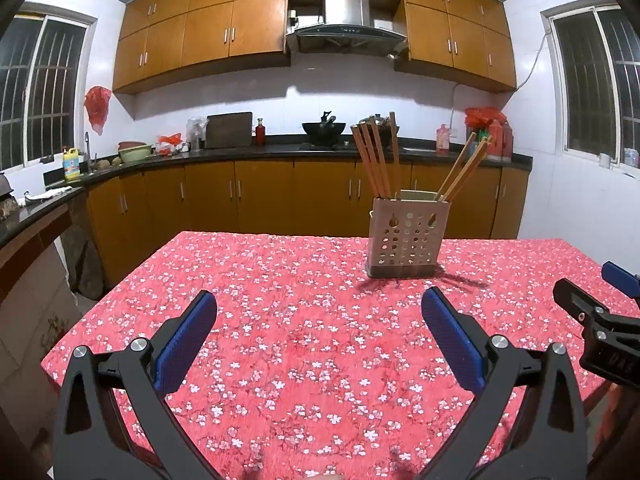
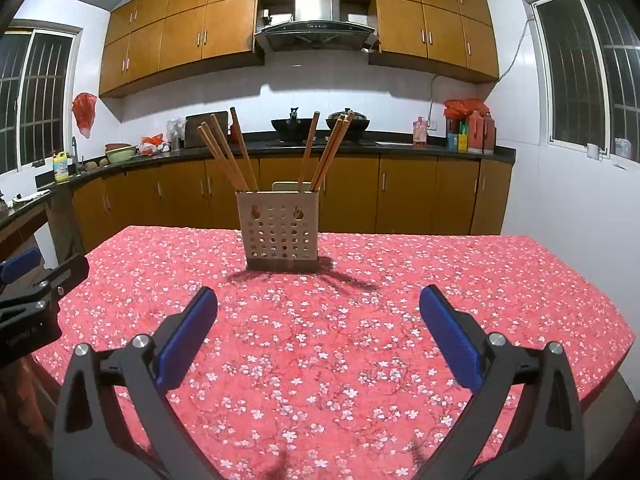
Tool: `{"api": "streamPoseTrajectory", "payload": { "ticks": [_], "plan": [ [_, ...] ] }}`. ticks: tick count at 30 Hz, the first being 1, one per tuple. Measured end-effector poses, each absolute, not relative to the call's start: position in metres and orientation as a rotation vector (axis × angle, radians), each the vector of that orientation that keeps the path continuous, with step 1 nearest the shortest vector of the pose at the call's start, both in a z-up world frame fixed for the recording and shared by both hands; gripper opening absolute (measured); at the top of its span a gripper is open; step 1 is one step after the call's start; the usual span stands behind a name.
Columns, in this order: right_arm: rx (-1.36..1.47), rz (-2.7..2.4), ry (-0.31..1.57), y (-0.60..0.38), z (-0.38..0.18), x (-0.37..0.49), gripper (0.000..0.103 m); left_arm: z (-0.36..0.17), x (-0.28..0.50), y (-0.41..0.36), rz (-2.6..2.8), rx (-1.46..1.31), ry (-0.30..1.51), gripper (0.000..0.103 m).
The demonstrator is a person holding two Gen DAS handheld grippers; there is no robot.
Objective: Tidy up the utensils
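Observation:
A perforated metal utensil holder (image 1: 406,236) (image 2: 278,236) stands upright on the red floral tablecloth (image 1: 304,320) (image 2: 360,320), towards the table's far side. Several wooden chopsticks (image 1: 374,156) (image 2: 228,152) lean out of it in two bunches, left and right. My left gripper (image 1: 318,304) hovers over the cloth, open and empty, with the holder ahead to its right. My right gripper (image 2: 318,300) is open and empty too, the holder ahead and slightly left. Each gripper shows at the edge of the other's view: the right gripper (image 1: 600,312), the left gripper (image 2: 36,292).
Behind the table runs a dark kitchen counter (image 1: 280,150) with a wok (image 1: 324,128), a cutting board (image 1: 228,130), bottles and bowls. Wooden cabinets sit above and below. Barred windows (image 1: 40,92) (image 2: 584,76) flank the room. The table's left edge (image 1: 92,312) drops to the floor.

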State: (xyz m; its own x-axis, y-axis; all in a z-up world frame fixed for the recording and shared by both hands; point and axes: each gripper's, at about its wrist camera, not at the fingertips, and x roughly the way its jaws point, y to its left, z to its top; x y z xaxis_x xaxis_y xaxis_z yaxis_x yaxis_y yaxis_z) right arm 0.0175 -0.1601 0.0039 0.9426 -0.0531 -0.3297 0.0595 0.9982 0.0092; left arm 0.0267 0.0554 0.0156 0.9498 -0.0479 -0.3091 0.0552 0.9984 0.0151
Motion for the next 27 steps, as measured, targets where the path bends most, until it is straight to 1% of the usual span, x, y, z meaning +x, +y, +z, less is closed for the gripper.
{"api": "streamPoseTrajectory", "payload": {
  "ticks": [27],
  "plan": [
    [0.023, -0.06, 0.342, -0.1613, 0.0017, 0.0188, 0.099, 0.0131, 0.0261, 0.0535, -0.07, 0.014, 0.33, 0.101]
  ]
}}
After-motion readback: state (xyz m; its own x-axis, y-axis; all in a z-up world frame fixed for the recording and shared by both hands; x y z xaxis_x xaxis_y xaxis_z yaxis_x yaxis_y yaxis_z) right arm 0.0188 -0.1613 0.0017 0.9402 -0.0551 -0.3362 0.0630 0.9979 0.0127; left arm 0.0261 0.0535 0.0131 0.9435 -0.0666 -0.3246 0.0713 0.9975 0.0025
